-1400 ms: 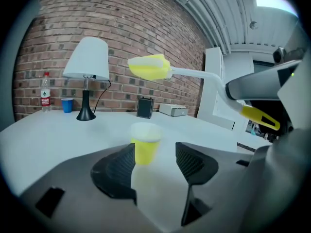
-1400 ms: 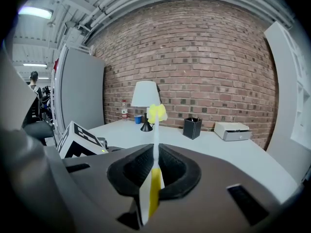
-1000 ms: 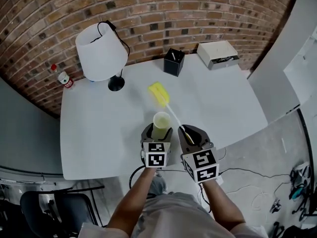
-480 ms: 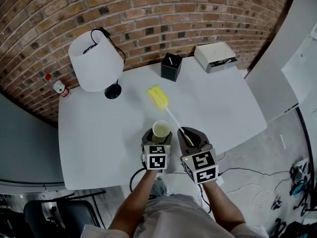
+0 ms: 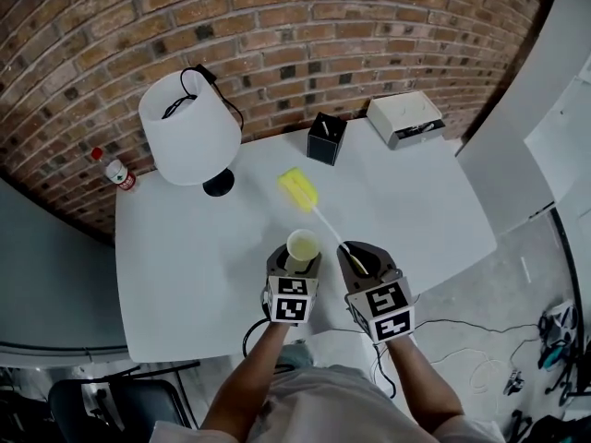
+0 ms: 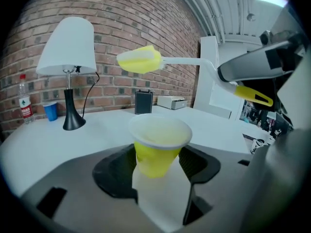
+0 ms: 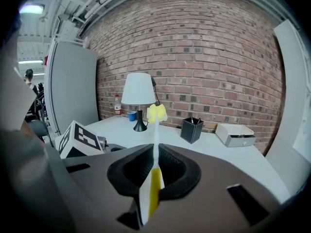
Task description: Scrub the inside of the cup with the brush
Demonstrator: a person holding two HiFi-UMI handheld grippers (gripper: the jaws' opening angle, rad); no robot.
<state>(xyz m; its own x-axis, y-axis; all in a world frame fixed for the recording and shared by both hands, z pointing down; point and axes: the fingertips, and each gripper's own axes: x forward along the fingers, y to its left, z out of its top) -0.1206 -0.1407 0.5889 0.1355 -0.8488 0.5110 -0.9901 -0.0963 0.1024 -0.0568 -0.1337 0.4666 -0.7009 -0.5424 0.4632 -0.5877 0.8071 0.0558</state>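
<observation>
Left tool [image 6: 158, 168] just closing, gripping cup [image 6: 160, 141] | right tool [image 7: 155, 173] clamps brush [image 7: 155, 144], head beyond cup

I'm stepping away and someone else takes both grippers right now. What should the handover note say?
Left gripper: jaws have just been closing, pads pressing the yellow cup, held upright over the table.
Right gripper: shut on the handle of the brush; its yellow sponge head is in the air beyond the cup, not inside it.
Done: both things are in hand.
Left: bring the sponge head into the cup and scrub the inside.
</observation>
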